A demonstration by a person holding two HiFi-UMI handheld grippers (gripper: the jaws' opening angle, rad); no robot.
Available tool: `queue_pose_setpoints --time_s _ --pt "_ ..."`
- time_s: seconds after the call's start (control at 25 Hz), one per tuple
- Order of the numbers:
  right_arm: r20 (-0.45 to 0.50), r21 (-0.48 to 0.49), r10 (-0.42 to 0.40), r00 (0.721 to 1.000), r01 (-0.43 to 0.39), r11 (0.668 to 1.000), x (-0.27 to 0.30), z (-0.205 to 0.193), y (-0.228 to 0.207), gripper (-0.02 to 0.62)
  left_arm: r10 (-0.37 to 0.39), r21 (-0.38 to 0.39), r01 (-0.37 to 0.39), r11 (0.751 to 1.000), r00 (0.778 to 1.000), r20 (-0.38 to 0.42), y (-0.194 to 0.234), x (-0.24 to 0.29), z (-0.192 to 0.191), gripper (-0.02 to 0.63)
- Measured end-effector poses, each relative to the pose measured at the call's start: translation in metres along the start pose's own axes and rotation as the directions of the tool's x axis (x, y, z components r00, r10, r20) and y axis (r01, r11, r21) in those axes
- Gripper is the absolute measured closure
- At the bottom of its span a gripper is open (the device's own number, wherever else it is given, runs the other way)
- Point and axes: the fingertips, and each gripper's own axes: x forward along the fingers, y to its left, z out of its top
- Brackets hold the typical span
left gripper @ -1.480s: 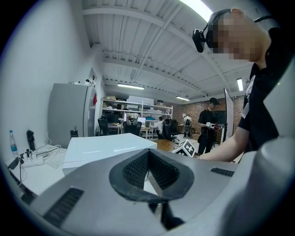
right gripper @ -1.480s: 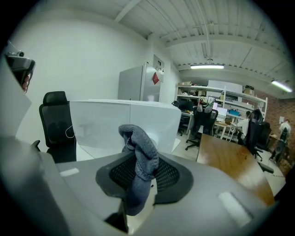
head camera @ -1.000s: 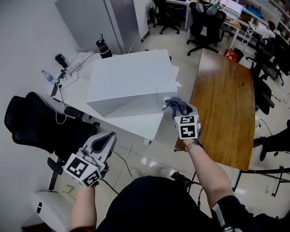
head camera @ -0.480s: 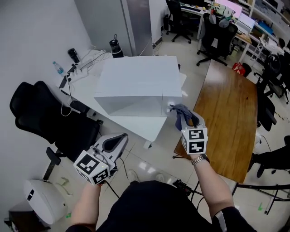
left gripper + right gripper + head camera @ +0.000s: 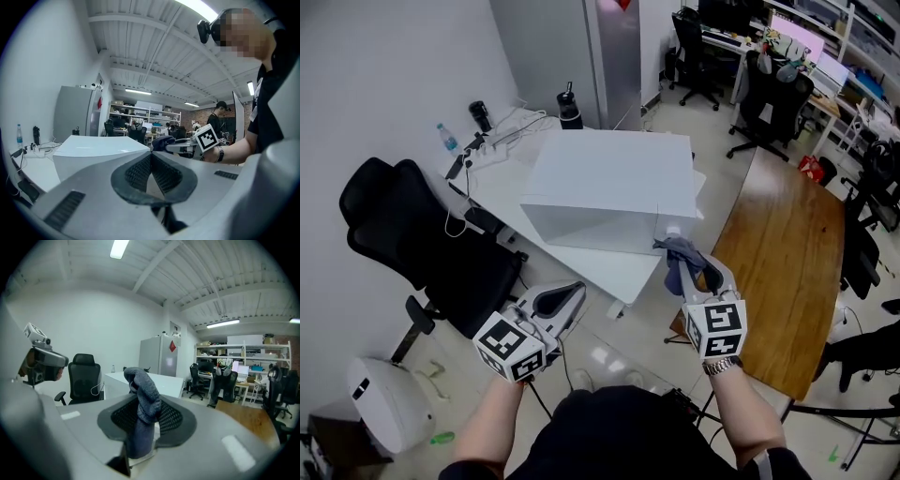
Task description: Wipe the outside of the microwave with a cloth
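Still, right gripper (image 5: 691, 269) holds the cloth (image 5: 678, 251) by the microwave (image 5: 614, 173)'s corner.

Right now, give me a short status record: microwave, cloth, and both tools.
microwave: white, on the white table
cloth: grey, bunched, by the microwave's near right corner; contact unclear
right tool: shut on cloth, raised beside that corner
left tool: shut, empty, held low, apart from the microwave
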Motion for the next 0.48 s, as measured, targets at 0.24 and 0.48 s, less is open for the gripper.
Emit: queue_pose_setpoints --time_s 0.24,0.48 --pt "0.046 -0.007 0.042 0.998 -0.042 0.999 -0.014 0.028 0.038 0.495 -0.023 0.005 0.023 1.000 1.000 0.018 0.011 -0.006 0.008 0.601" --pt "0.081 0.005 0.062 0.995 -0.063 0.998 -0.019 0.047 0.078 0.495 -0.048 0.015 0.048 0.999 0.998 0.034 0.032 -0.021 0.016 0.601"
